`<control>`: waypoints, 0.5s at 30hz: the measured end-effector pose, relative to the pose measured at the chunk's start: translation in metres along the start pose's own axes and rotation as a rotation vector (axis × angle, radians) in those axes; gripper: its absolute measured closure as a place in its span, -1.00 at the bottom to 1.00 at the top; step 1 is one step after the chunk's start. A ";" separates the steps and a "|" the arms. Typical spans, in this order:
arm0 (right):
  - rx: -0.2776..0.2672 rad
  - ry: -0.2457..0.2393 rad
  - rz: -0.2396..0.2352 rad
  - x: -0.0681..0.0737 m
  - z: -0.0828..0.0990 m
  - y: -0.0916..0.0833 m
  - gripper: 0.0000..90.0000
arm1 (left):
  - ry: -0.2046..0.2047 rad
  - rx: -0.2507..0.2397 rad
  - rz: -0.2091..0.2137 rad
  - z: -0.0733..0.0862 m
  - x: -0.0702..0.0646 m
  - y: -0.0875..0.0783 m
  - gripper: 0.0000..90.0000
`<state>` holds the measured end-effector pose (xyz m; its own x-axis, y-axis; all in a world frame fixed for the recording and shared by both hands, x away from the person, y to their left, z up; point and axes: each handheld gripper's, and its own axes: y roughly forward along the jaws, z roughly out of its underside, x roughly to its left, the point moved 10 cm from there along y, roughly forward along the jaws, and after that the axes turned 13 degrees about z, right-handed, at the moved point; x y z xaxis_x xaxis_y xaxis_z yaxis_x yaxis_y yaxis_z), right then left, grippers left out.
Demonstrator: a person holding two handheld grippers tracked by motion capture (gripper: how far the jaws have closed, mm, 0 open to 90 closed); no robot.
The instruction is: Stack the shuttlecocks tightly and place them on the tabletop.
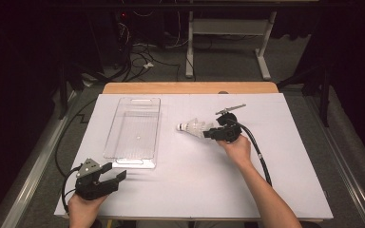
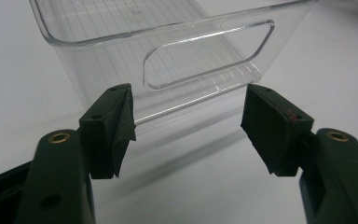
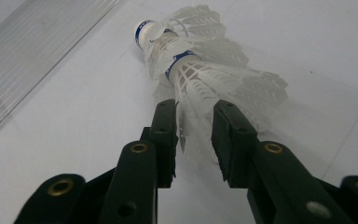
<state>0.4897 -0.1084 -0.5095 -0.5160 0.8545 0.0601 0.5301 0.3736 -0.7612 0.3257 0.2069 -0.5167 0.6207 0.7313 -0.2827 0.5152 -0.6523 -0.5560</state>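
Two nested shuttlecocks (image 3: 200,60) between part-open right gripper (image 3: 193,135); left gripper (image 2: 186,126) spread wide.

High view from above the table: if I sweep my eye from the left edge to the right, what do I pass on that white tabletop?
Left gripper → clear plastic bin → white shuttlecocks → right gripper, with the person's right hand behind it.
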 end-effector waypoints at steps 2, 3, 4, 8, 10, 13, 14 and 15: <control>-0.004 -0.006 0.008 0.000 0.001 -0.001 0.44 | 0.000 0.000 0.000 0.000 0.000 0.000 -0.22; -0.007 -0.005 0.008 0.000 0.001 -0.001 0.43 | 0.000 0.000 0.001 0.000 0.000 0.000 -0.22; -0.008 -0.002 0.009 -0.001 0.001 -0.002 0.41 | -0.001 0.001 0.001 0.000 0.000 0.000 -0.22; -0.009 -0.001 0.010 -0.001 0.004 -0.005 0.36 | -0.002 0.000 0.001 0.000 0.000 0.000 -0.22; -0.010 -0.002 0.010 0.000 0.005 -0.006 0.34 | -0.001 0.002 0.000 0.000 0.000 0.000 -0.22; -0.010 -0.017 0.016 0.002 0.007 -0.007 0.30 | 0.000 0.003 -0.001 0.000 0.000 0.000 -0.22; -0.008 -0.019 0.019 0.003 0.007 -0.007 0.28 | -0.001 0.003 0.000 0.000 0.000 0.000 -0.22; -0.007 -0.026 0.022 0.003 0.008 -0.007 0.26 | -0.001 0.002 0.000 0.000 0.000 0.000 -0.22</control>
<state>0.4791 -0.1109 -0.5091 -0.5216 0.8528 0.0263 0.5464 0.3576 -0.7573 0.3258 0.2067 -0.5170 0.6200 0.7313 -0.2841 0.5139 -0.6522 -0.5572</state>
